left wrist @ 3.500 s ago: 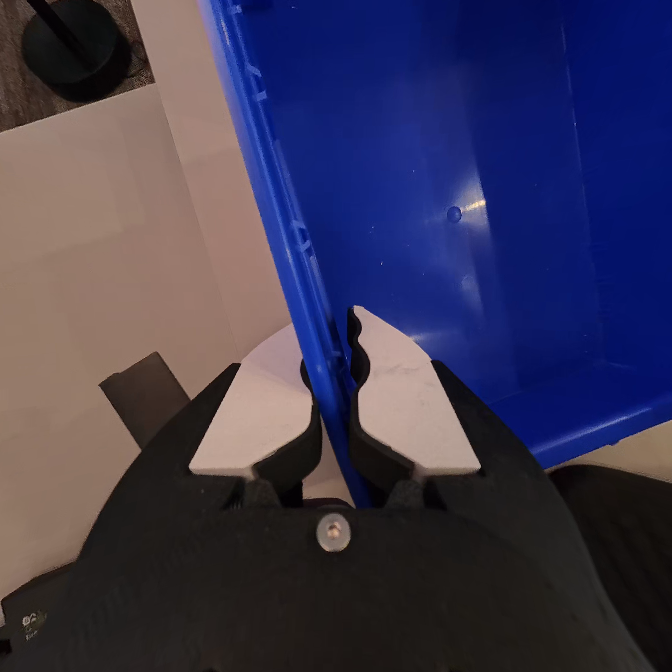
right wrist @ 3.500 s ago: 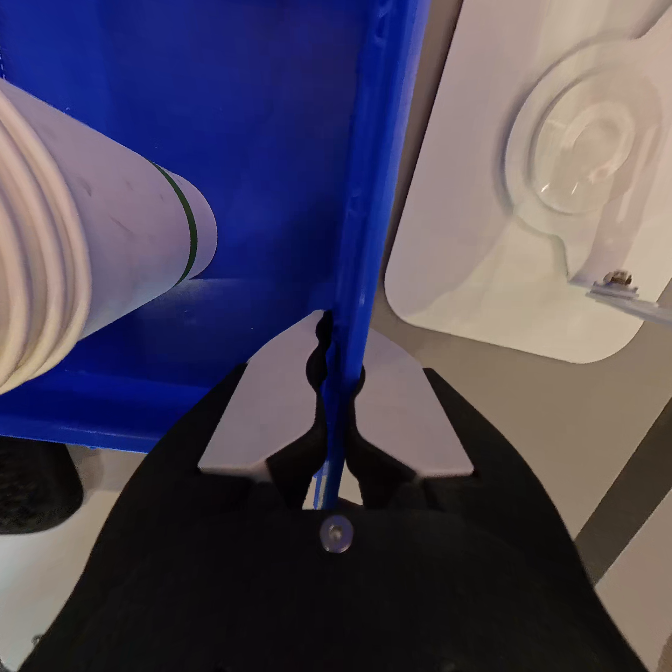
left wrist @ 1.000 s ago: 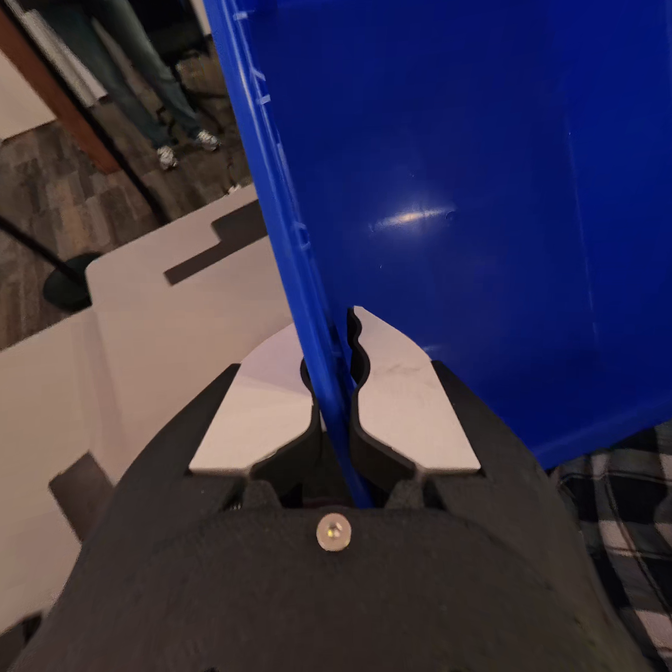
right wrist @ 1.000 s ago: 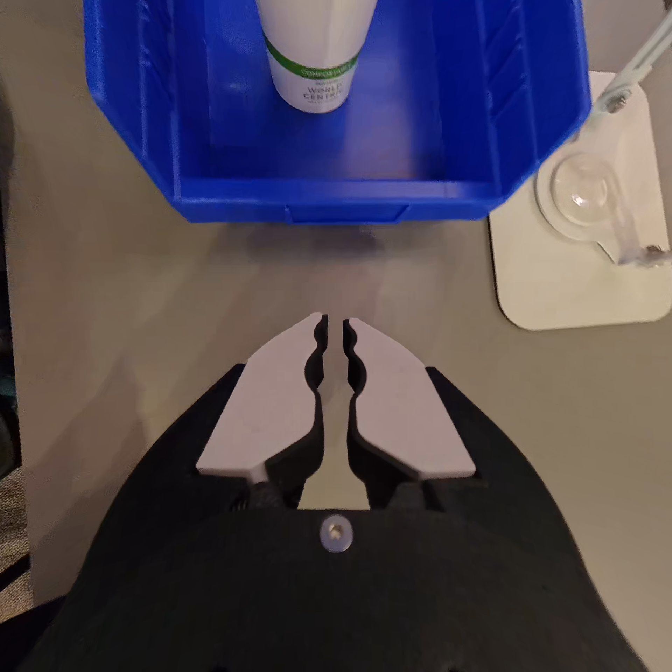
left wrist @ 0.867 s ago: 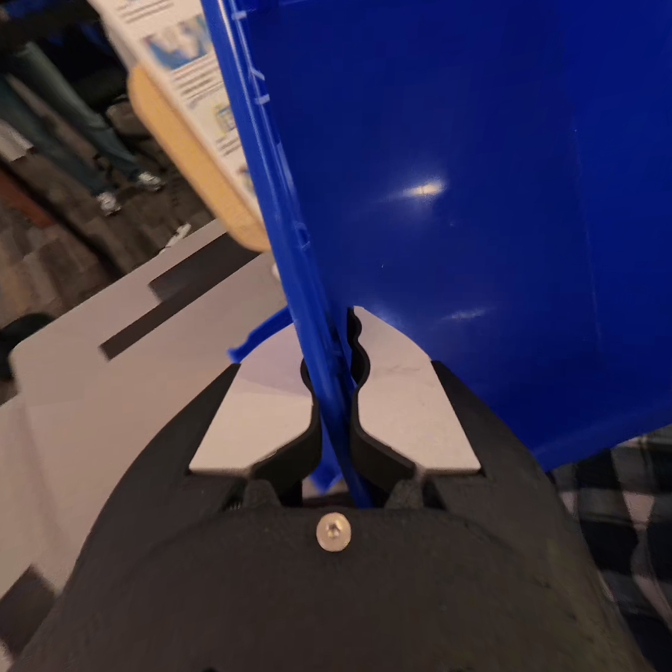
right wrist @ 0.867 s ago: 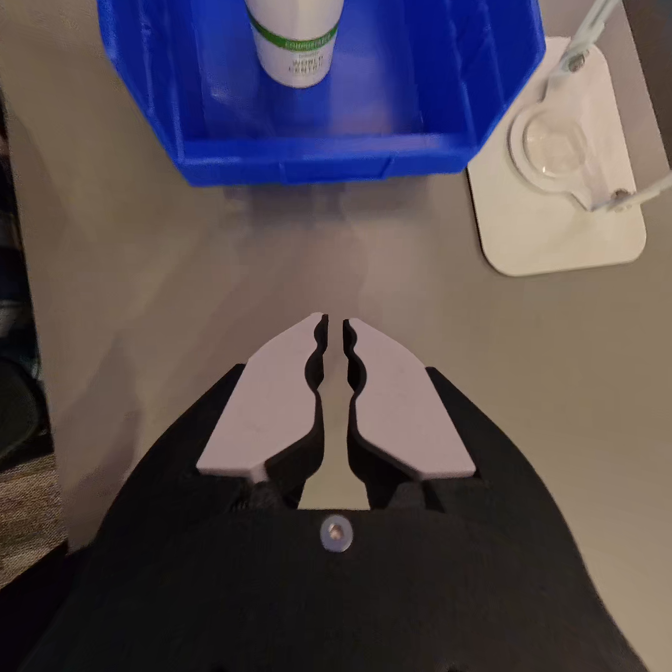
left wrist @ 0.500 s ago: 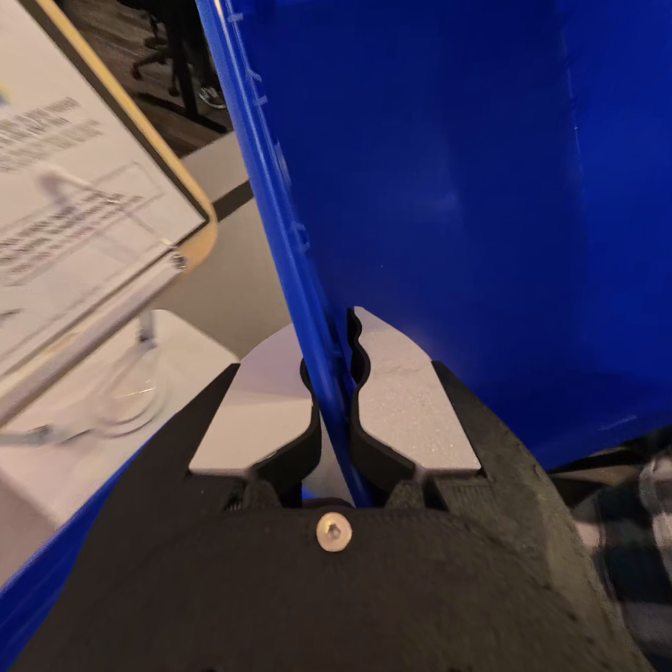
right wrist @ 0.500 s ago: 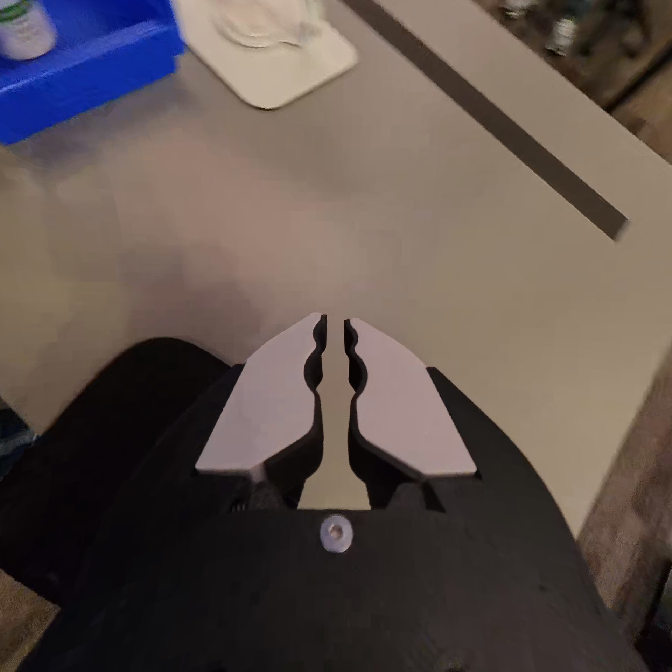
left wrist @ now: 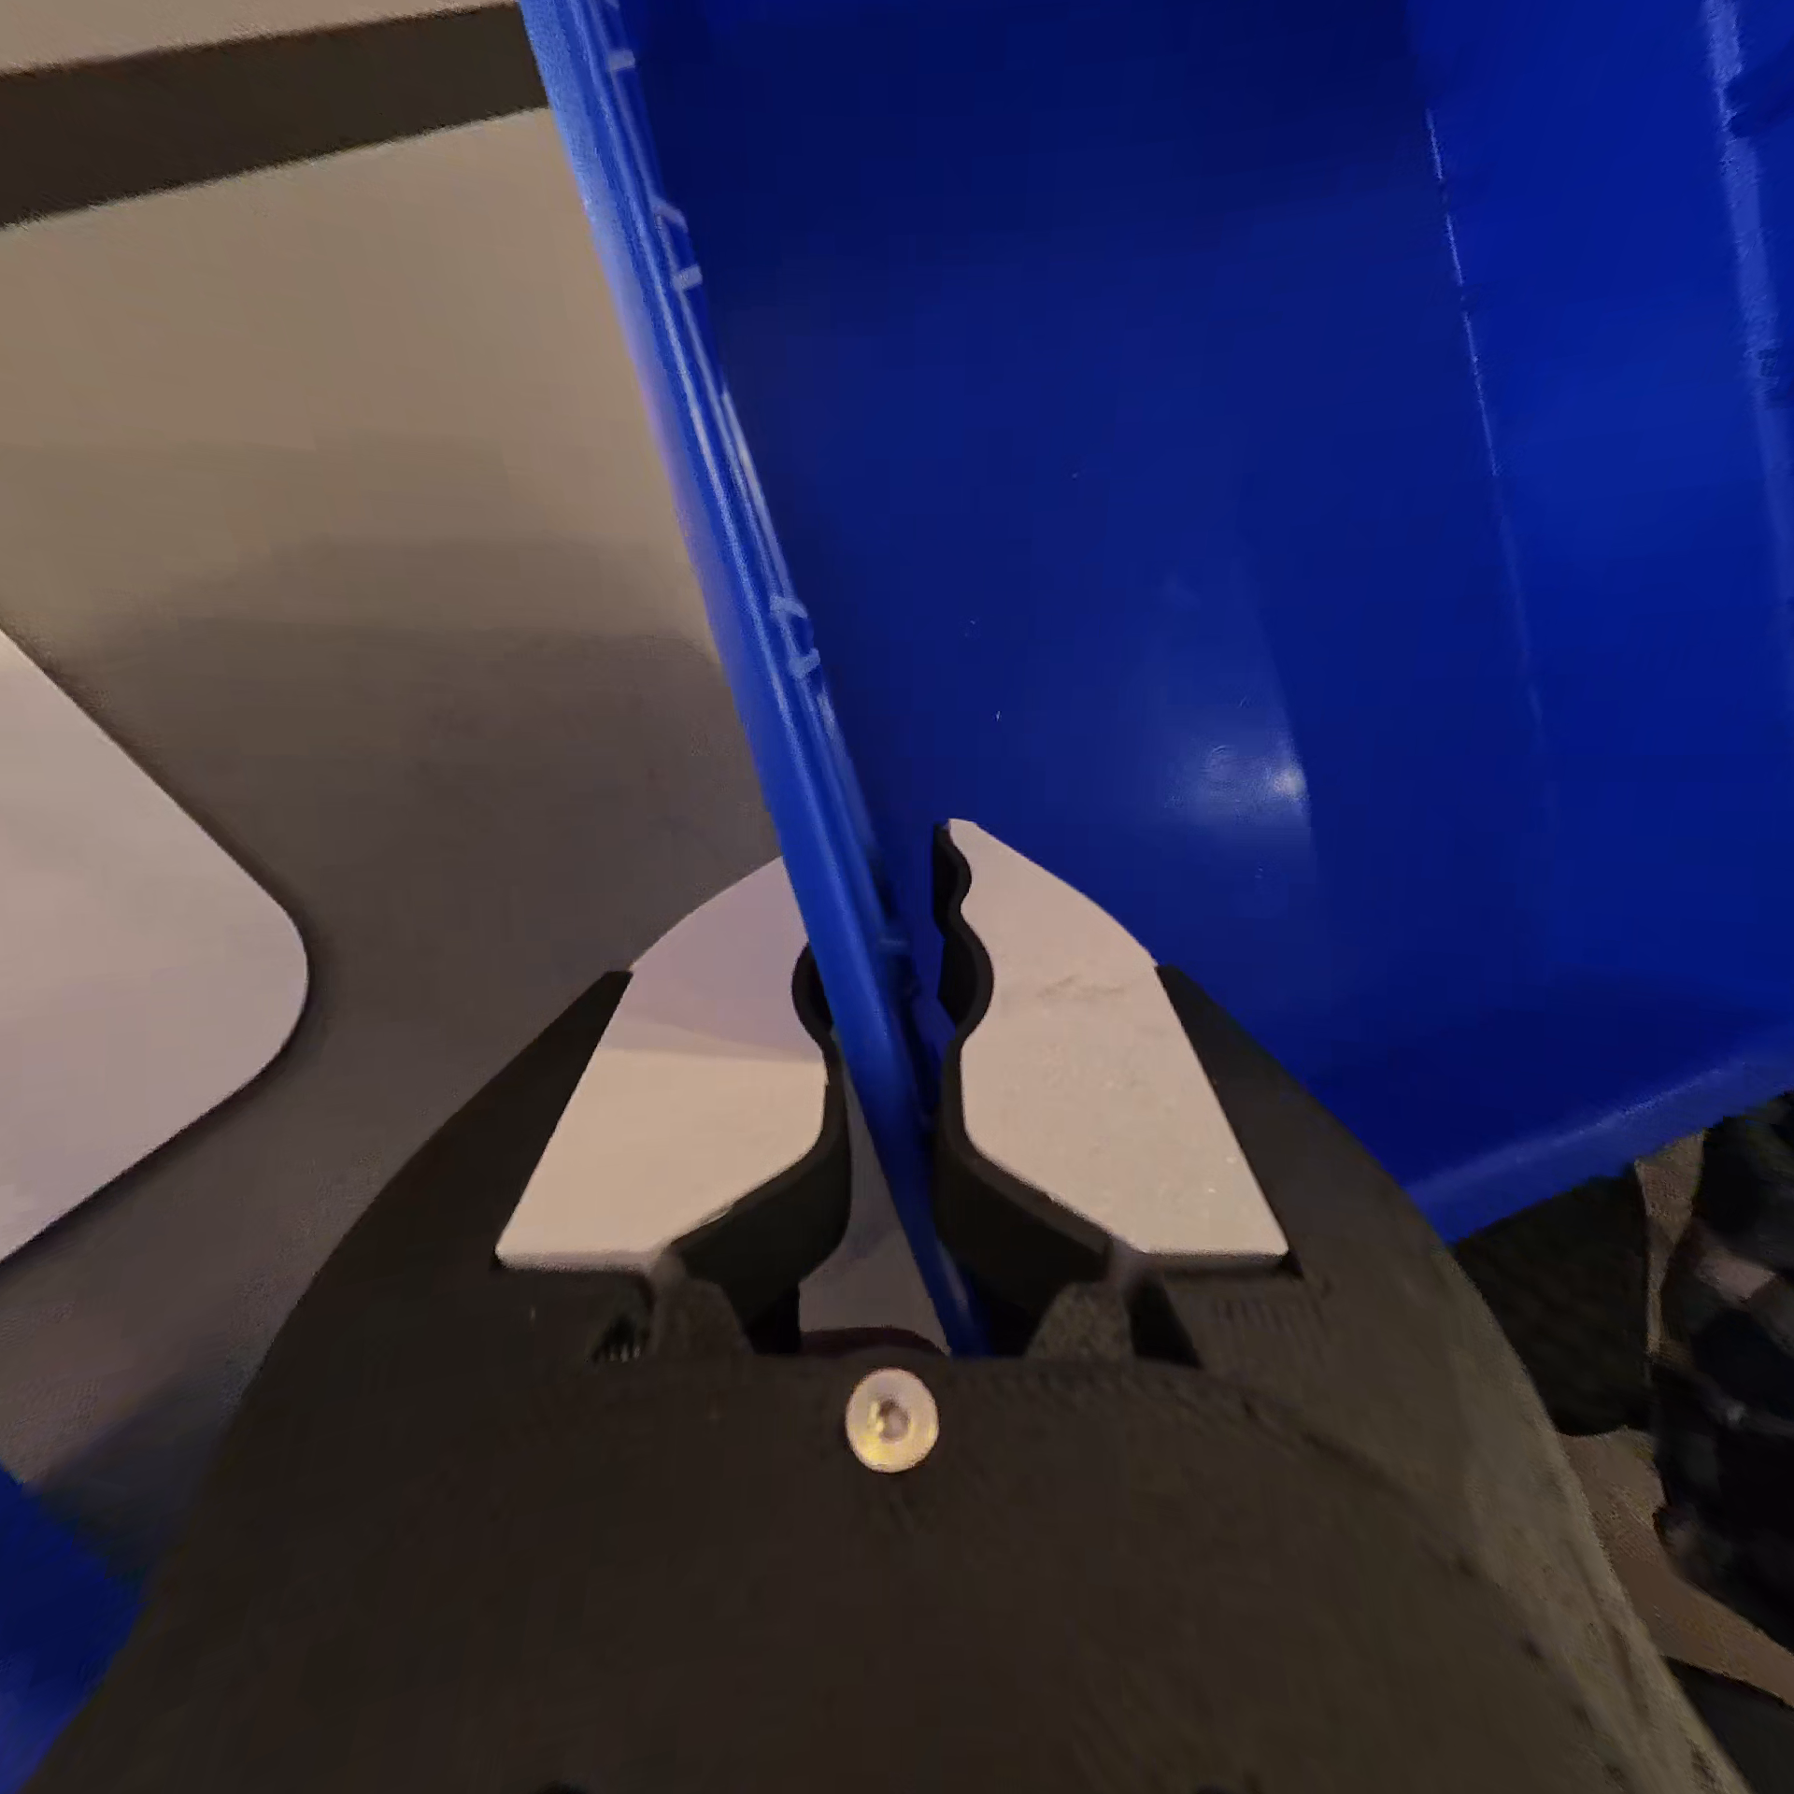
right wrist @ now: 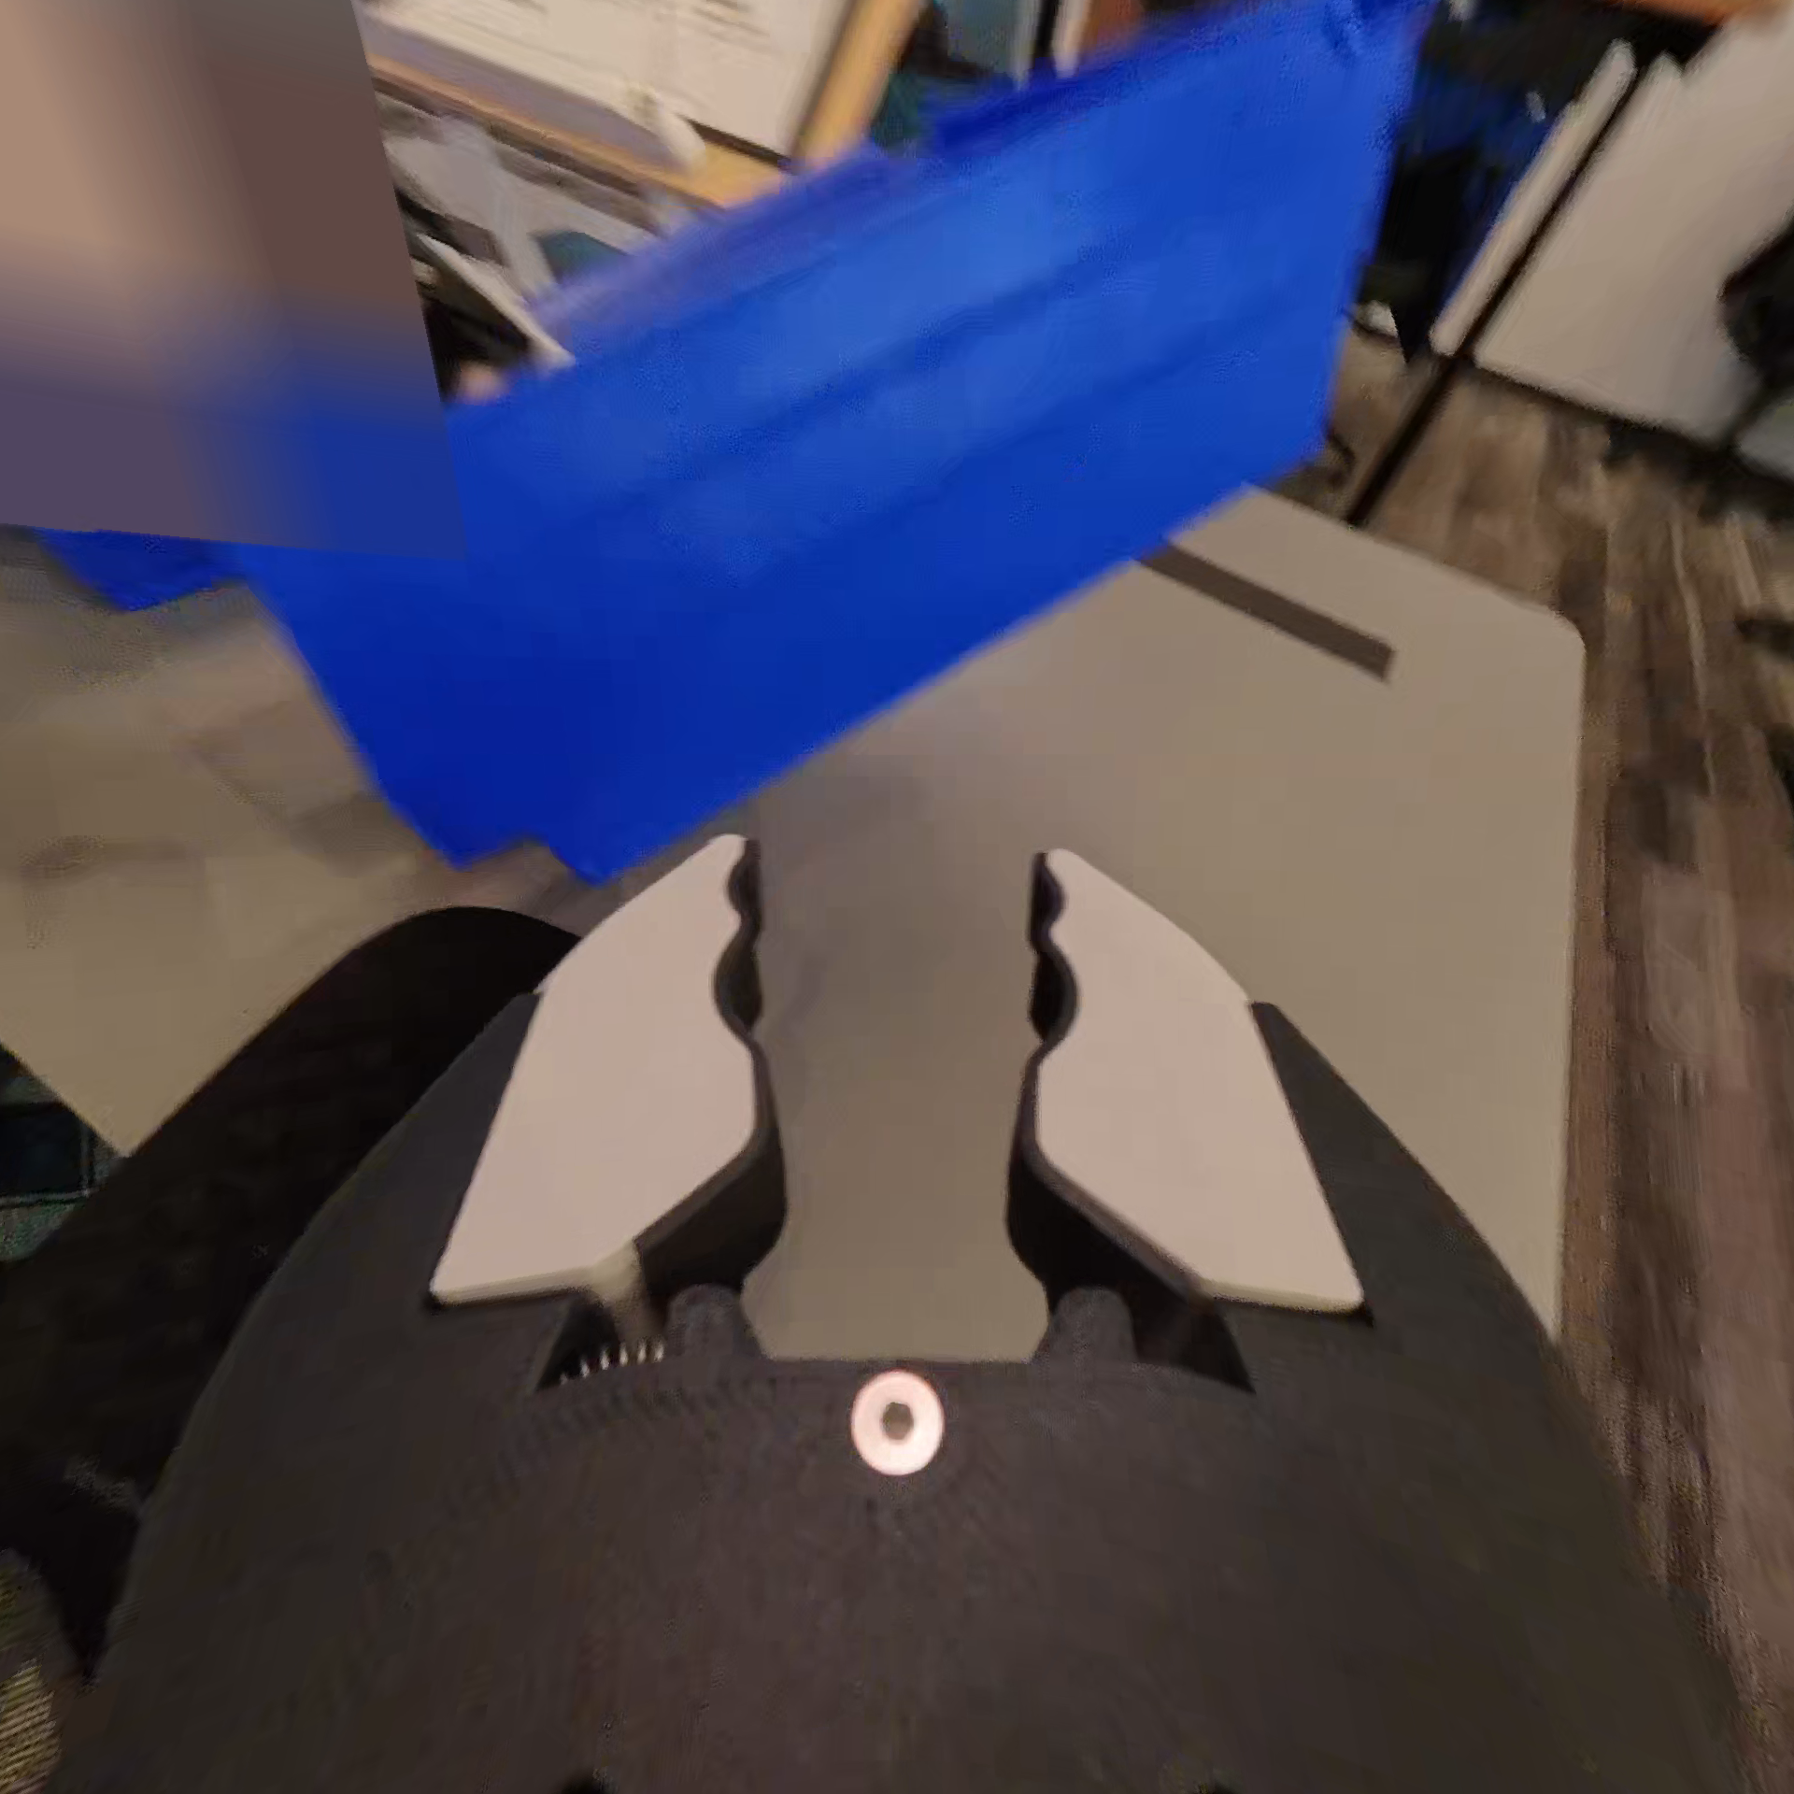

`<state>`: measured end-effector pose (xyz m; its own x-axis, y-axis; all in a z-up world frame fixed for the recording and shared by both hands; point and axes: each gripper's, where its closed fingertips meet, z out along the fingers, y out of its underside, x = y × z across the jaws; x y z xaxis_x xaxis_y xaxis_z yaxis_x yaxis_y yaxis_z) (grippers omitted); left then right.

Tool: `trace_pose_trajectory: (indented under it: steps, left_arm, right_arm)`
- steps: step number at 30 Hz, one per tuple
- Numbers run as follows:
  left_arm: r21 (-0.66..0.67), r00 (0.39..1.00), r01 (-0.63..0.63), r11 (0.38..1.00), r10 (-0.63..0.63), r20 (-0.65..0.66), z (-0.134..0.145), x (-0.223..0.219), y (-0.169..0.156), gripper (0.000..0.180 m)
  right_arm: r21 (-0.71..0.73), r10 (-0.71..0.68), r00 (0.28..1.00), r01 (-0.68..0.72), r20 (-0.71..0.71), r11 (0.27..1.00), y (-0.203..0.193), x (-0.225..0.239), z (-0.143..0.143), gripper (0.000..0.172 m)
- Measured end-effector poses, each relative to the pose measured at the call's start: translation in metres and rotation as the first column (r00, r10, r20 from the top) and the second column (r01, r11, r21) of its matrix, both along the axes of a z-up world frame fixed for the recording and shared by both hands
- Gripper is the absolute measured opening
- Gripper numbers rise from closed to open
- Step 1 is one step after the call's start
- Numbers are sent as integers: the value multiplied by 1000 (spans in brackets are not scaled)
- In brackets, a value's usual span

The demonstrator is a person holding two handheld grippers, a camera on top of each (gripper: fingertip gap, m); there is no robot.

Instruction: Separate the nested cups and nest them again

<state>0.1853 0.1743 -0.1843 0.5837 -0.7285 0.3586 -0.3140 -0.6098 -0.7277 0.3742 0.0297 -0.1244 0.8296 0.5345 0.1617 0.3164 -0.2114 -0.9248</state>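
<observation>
Blue plastic fills most of the left wrist view: the side wall of a blue bin (left wrist: 1116, 485) runs between the fingers of the left gripper (left wrist: 879, 932), which is clenched on that wall, one grey finger outside it and the other inside. The bin's interior visible here holds nothing. Beneath it lies the grey worktop (left wrist: 340, 631), with a white rounded plate (left wrist: 126, 971) at the left edge and a dark strip (left wrist: 243, 107) across the far end. In the right wrist view the bin (right wrist: 874, 437) hangs tilted and blurred above the worktop (right wrist: 1262, 874), well clear of the right gripper (right wrist: 893, 864), whose jaws stand wide apart with only bare worktop between them. No cups can be seen in either view, so their place cannot be told.
</observation>
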Motion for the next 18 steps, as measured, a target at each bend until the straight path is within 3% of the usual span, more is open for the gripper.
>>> trace_pose_trajectory:
  steps: [3,5,6,8,10,13,16,18]
  left_arm:
    - [-16,999,-30,999,29,-12,-11,2,2,15]
    - [-26,999,-49,998,49,-12,-13,4,3,18]
    - [-25,998,-54,998,54,-17,-15,4,4,20]
    - [-18,997,-61,998,60,-40,-20,2,7,19]
    - [-39,997,-70,997,68,-32,-27,-5,11,17]
    - [-75,993,-114,991,111,-49,-38,-14,13,19]
    - [-85,990,-137,987,132,-56,-42,-15,18,21]
    - [-77,990,-131,988,127,-55,-42,-11,19,19]
  right_arm:
    - [127,-12,992,-4,124,992,4,-34,4,78]
    - [315,-152,934,45,322,948,4,-38,22,77]
    - [346,-155,906,11,393,938,0,-46,28,75]
    - [294,-34,903,-103,428,950,-7,-74,29,42]
    - [246,3,870,-143,494,959,-5,-87,27,27]
    - [210,-62,812,-76,580,975,1,-66,29,57]
    - [208,-106,793,-27,600,978,-9,-36,43,57]
    - [181,29,836,-152,548,972,-21,-60,48,55]
